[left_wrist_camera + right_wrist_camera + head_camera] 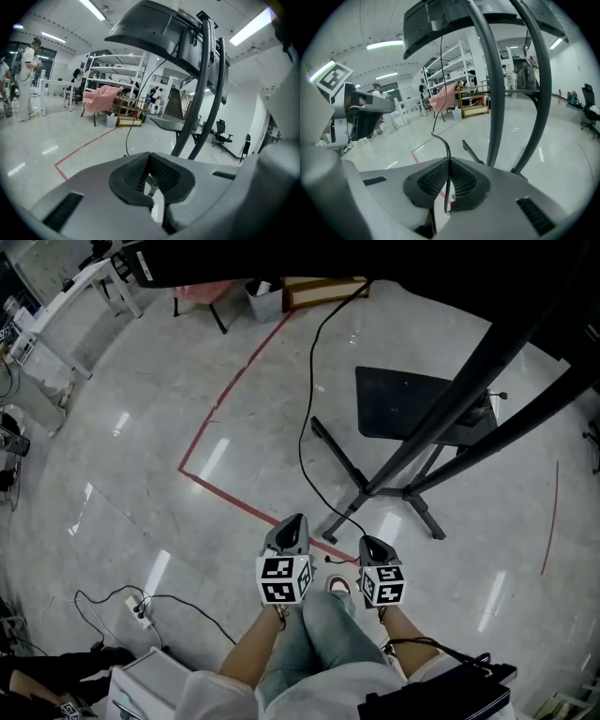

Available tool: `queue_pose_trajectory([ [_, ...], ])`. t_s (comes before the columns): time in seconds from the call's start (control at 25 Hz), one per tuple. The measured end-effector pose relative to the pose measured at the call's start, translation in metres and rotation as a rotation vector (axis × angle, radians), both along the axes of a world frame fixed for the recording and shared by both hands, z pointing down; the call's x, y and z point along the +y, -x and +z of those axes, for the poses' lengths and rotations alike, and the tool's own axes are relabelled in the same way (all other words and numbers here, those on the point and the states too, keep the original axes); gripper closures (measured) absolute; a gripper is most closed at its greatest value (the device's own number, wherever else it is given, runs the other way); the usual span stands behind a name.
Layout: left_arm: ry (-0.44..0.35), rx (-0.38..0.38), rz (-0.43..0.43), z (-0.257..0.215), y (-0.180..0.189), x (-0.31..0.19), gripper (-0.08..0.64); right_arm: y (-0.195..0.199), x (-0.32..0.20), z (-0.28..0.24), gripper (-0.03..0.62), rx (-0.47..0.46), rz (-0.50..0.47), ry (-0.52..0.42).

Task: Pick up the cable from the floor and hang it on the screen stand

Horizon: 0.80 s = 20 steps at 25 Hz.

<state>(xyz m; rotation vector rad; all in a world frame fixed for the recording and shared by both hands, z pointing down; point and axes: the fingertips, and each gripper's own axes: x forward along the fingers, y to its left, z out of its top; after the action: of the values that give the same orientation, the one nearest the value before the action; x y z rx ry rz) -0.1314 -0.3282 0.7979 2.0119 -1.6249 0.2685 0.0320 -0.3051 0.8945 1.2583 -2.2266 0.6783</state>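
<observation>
The right gripper [449,161] is pinching the thin black cable [443,142] between its ribbed black pads, jaws pressed together on it, while the left gripper [151,163] is closing on nothing, jaws together and empty. From the pinch, the cable is rising toward the underside of the dark flat screen [440,18] on the black tubular screen stand [494,93]. In the head view it is curving past the stand's low base leg [337,465] to the right gripper [373,545], with the left gripper [293,523] just beside it. The main risk is slippage: the cable is narrow and smooth, so a quick lift is likely to be pulling it through the pads. A second risk is snagging, with slack catching under the base leg near the red floor tape [239,381]. Pulling away from the stand is also likely to be straining the upper connection.
</observation>
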Motion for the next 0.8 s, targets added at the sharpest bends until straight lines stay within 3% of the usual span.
queue_pose_trajectory([
  [0.4,-0.016,-0.002,0.004,-0.148,-0.001,0.023,0.558,0.017,-0.019,-0.198,0.568,-0.001,-0.04,-0.121],
  [0.8,-0.147,-0.039,-0.003,-0.266,0.013,0.003,0.558,0.036,-0.067,-0.348,0.568,0.013,-0.047,-0.221],
])
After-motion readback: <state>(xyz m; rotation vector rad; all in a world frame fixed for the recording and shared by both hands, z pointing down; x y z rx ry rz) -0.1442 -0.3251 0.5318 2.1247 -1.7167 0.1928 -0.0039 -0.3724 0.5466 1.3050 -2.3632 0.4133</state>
